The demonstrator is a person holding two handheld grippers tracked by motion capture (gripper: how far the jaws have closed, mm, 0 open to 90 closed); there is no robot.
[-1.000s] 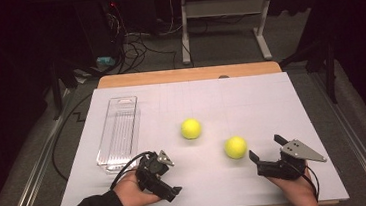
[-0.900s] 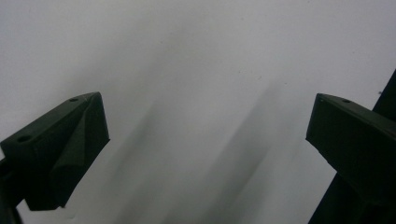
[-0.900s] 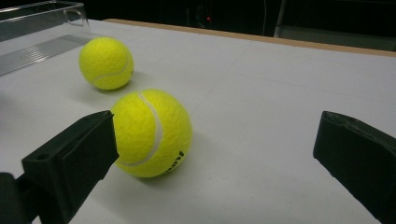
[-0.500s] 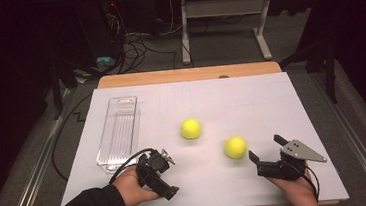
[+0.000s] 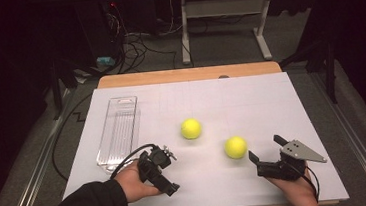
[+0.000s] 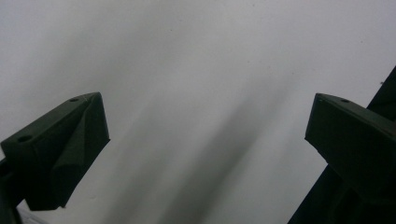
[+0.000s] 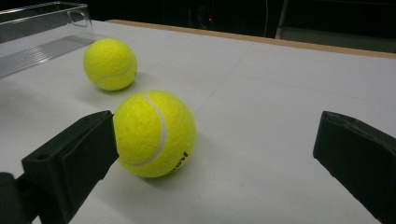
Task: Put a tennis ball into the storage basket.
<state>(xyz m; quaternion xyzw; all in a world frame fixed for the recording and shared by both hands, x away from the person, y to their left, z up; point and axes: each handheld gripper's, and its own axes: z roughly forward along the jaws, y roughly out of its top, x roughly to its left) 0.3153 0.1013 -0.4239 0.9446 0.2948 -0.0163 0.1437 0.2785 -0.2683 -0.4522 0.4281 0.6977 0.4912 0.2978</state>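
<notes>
A yellow tennis ball (image 5: 235,147) lies on the white table cover (image 5: 251,102), near the front right. The right gripper (image 5: 270,153) sits just beside it, low over the table, jaws spread wide and holding nothing. In the right gripper view, this ball (image 7: 154,133) lies ahead of the left jaw, not between the two. A second tennis ball (image 5: 191,128) lies farther back and to the left, apart from the first. A clear plastic tray (image 5: 118,131) lies along the left side. The left gripper (image 5: 158,171) rests near the tray's front end, jaws apart over bare white surface, empty.
</notes>
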